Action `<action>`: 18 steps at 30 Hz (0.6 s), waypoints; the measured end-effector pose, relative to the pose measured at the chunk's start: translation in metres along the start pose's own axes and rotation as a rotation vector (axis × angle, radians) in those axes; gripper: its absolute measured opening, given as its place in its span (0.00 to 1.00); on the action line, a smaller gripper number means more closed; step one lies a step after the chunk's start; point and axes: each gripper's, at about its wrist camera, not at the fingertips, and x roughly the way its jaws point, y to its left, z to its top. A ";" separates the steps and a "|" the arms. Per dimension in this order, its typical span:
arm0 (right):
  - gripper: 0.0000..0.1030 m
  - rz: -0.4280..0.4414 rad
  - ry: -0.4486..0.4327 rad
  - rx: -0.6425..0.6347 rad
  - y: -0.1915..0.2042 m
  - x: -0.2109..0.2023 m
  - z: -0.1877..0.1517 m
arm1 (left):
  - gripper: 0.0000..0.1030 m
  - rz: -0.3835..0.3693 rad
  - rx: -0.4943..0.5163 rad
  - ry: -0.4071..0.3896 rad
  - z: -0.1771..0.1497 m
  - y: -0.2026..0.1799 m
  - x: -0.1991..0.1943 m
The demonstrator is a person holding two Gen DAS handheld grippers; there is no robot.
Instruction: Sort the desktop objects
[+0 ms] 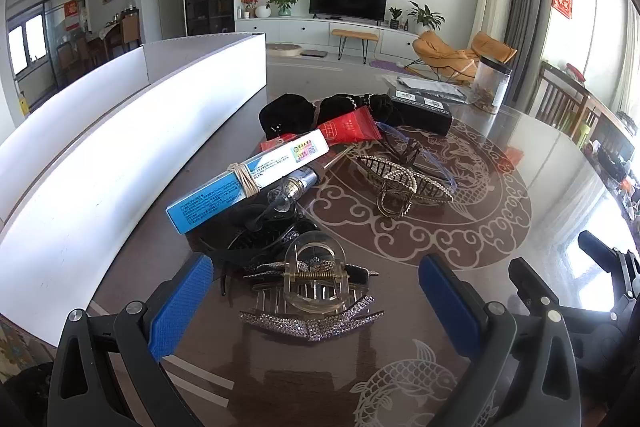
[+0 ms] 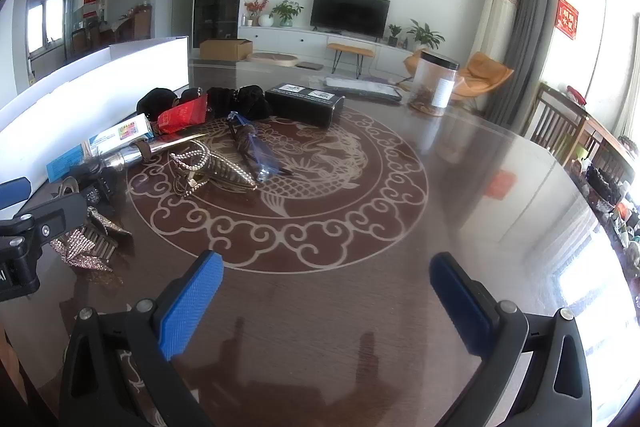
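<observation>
Printing on the blue-white box (image 1: 248,179) and red packet (image 1: 348,129) is illegible.

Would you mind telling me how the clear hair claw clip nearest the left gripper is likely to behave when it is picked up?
The clear hair claw clip looks like rigid plastic, so probably stiff and light. Its glossy surface may slip between the pads. It overlaps the rhinestone clip, which might drag along.
</observation>
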 end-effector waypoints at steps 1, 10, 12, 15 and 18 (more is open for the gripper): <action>1.00 0.000 0.002 -0.004 0.001 0.000 0.000 | 1.00 0.001 -0.002 0.000 0.000 0.000 0.000; 1.00 -0.005 0.014 -0.030 0.006 0.002 0.002 | 1.00 0.001 -0.003 0.005 0.000 0.001 0.001; 1.00 -0.005 0.023 -0.036 0.007 0.004 0.002 | 1.00 0.002 -0.004 0.003 0.000 0.001 0.001; 1.00 -0.007 0.024 -0.040 0.007 0.004 0.002 | 1.00 0.002 -0.005 0.004 -0.001 0.001 0.002; 1.00 -0.009 0.023 -0.045 0.009 0.004 0.002 | 1.00 0.002 -0.006 0.009 -0.001 0.001 0.002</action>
